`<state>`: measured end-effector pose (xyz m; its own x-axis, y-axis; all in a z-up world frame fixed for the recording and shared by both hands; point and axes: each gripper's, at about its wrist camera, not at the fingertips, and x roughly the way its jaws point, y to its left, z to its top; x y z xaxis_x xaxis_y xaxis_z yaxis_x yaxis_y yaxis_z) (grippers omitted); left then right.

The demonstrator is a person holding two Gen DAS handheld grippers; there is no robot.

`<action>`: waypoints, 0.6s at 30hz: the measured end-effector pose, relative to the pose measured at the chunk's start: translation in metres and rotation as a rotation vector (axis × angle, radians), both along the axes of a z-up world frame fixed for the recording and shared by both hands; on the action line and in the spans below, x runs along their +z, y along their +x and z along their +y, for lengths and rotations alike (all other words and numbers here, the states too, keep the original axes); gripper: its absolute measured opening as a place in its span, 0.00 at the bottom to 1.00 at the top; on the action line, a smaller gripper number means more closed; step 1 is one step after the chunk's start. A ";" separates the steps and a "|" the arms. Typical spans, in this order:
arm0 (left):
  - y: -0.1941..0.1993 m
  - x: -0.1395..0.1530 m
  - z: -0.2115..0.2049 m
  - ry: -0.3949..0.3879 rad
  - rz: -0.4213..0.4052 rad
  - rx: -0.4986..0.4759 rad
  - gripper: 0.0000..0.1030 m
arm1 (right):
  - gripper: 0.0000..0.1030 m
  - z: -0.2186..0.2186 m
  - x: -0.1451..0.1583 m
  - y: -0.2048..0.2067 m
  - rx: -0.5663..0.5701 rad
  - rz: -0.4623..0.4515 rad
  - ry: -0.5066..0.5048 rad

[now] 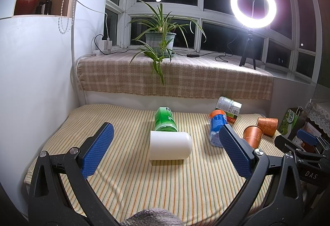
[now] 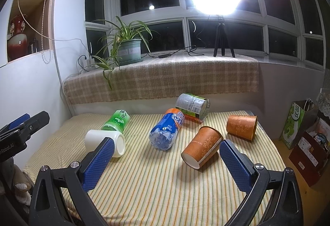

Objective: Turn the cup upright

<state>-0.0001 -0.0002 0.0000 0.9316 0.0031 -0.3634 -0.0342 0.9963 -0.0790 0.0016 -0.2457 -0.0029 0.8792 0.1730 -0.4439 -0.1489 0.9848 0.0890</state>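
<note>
Both grippers, left gripper point(image 1: 166, 143) and right gripper point(image 2: 167, 155), spread and empty; white cup point(image 1: 170, 145) on its side may roll into green bottle point(image 1: 165, 119) if nudged off-centre.

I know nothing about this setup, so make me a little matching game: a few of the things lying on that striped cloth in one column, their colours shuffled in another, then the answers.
Things:
1. cup lying right in front of the left gripper
2. bottle just behind that cup
3. bottle in the middle of the striped cloth
4. paper cup nearest the right gripper

Colours:
a. orange with a pale pattern
b. plain white
c. blue label, orange cap end
d. green

Pairs: 1-b, 2-d, 3-c, 4-a
</note>
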 end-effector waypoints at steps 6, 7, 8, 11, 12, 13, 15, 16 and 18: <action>0.000 0.000 0.000 0.000 0.001 0.000 1.00 | 1.00 0.004 -0.007 -0.001 0.003 0.008 0.003; 0.000 0.000 0.000 0.001 0.000 0.000 1.00 | 1.00 0.004 -0.006 0.000 0.004 0.010 0.004; 0.000 0.000 0.000 0.001 0.001 0.000 1.00 | 1.00 0.005 -0.007 0.001 0.005 0.012 0.004; 0.000 0.000 0.000 0.000 0.002 0.000 1.00 | 1.00 0.005 -0.005 0.002 0.009 0.019 0.010; 0.000 0.000 0.000 0.000 0.003 0.001 1.00 | 1.00 0.005 -0.005 0.003 0.011 0.022 0.012; 0.000 0.000 0.000 0.000 0.002 0.000 1.00 | 1.00 0.006 -0.005 0.003 0.013 0.024 0.014; 0.000 0.000 0.000 0.000 0.006 0.001 1.00 | 1.00 0.007 -0.004 0.006 0.017 0.031 0.017; -0.003 -0.002 0.003 -0.001 0.007 0.002 1.00 | 1.00 0.007 -0.003 0.008 0.021 0.035 0.020; -0.006 -0.007 0.008 -0.003 0.010 0.004 1.00 | 1.00 0.008 -0.003 0.012 0.030 0.044 0.025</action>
